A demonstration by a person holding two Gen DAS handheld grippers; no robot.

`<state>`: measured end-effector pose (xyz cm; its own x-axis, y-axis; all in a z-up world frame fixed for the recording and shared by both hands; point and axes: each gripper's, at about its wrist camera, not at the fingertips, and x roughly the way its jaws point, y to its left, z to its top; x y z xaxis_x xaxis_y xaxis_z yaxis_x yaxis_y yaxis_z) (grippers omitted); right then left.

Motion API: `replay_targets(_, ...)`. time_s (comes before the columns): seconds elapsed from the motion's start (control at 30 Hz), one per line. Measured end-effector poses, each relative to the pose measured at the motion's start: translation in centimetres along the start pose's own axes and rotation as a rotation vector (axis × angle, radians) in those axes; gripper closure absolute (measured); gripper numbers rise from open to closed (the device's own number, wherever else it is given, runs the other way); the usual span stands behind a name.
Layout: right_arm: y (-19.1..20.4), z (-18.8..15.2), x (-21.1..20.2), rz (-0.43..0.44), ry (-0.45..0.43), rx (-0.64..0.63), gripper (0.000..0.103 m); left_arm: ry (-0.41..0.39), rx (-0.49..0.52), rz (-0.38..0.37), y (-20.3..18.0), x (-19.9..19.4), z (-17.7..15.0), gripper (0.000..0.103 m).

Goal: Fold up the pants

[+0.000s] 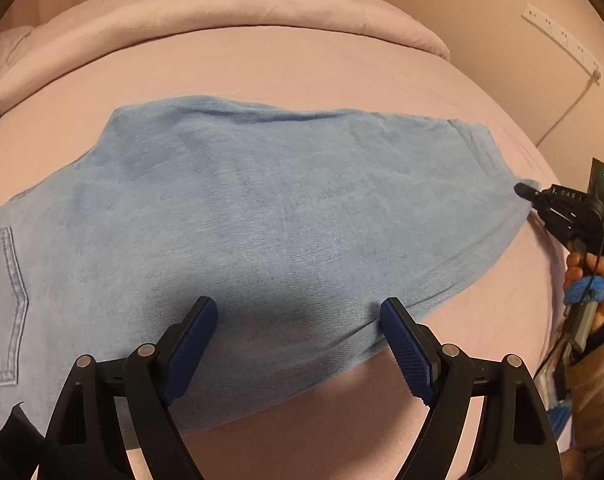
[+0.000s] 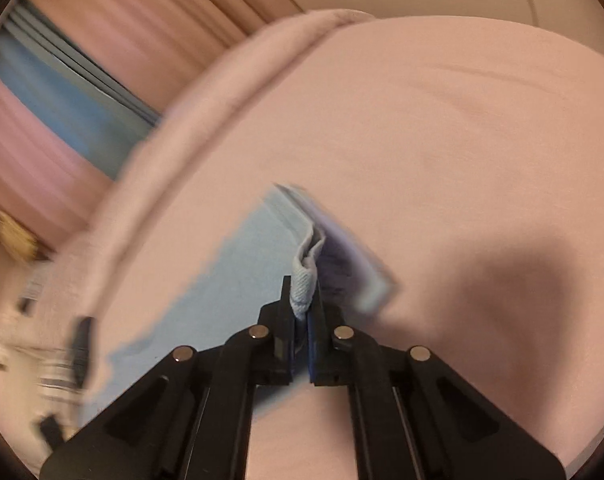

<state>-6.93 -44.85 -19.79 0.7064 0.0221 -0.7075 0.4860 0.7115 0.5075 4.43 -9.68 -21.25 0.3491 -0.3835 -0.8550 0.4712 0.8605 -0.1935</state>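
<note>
While the light-blue denim pants (image 1: 262, 216) lie spread flat across the pink-sheeted bed (image 1: 302, 68), the left gripper (image 1: 298, 320) hovers over their near edge with its two black fingers and blue ribbed pads (image 1: 406, 352) spread wide, nothing between them. A stitched back pocket (image 1: 2, 304) shows at the left side of the left wrist view, and the cloth narrows toward the right, where its far corner runs into the tip of the right gripper (image 1: 522, 190). That black tool is held by a person's hand (image 1: 594, 288) at the right margin. From the right wrist view, the right gripper (image 2: 302, 312) is pressed together, pinching a small bunched fold of the pale denim hem (image 2: 304, 280) that stands up between its pads; the rest of that corner lies blurred on the sheet just beyond the fingertips. A rolled pink blanket (image 1: 222, 12) lies along the far side of the bed, and a white power strip (image 1: 562, 36) with a cord hangs on the wall at the right
</note>
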Motion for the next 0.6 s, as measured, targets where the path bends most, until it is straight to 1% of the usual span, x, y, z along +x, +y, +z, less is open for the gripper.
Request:
replay_targets(0.07,-0.9,0.0,-0.1,0.012,-0.006,0.026,0.100,0.004,0.003,-0.003,0.0,0.0,0.2,0.020)
replay_targets(0.17,0.1,0.9,-1.5,0.020,-0.041,-0.012,0.100,-0.001,-0.011,-0.019,0.3,-0.1,0.5,0.020)
replay_targets(0.27,0.7,1.5,-1.5,-0.015,-0.074,-0.029,0.100,-0.004,-0.007,-0.007,0.4,0.2,0.4,0.020)
replay_targets(0.3,0.5,1.5,-1.1,-0.025,-0.062,-0.019,0.100,-0.004,0.002,-0.001,0.3,0.2,0.3,0.020)
replay_targets(0.33,0.1,1.4,-0.3,-0.037,-0.030,-0.011,0.099,-0.004,0.017,0.006,0.2,0.3,0.2,0.020)
replay_targets(0.37,-0.3,1.2,1.0,-0.048,0.039,-0.022,0.099,-0.005,0.029,0.008,0.1,0.4,0.2,0.020)
replay_targets(0.4,-0.8,0.8,1.1,-0.040,0.052,-0.026,0.100,-0.006,0.036,0.007,0.1,0.3,0.2,0.020)
replay_targets(0.43,-1.0,1.1,0.6,-0.014,0.049,-0.025,0.099,-0.001,0.037,0.004,0.3,0.1,0.2,0.020)
replay_targets(0.47,-1.3,1.6,0.1,0.008,0.055,-0.009,0.094,0.002,0.030,-0.003,0.7,-0.3,0.3,0.020)
replay_targets(0.5,-1.5,1.9,-0.6,0.009,0.052,0.004,0.086,-0.007,0.017,-0.010,1.1,-0.8,0.3,0.020)
replay_targets(0.53,-2.0,2.4,-1.7,-0.024,0.020,0.014,0.080,-0.038,-0.004,-0.024,1.7,-1.7,0.4,0.020)
replay_targets(0.57,-2.1,2.7,-2.5,-0.052,-0.010,0.011,0.063,-0.074,-0.028,-0.036,2.7,-2.9,0.4,0.020)
replay_targets(0.6,-2.3,2.9,-3.6,-0.090,-0.051,0.003,0.058,-0.096,-0.045,-0.037,3.4,-3.6,0.5,0.020)
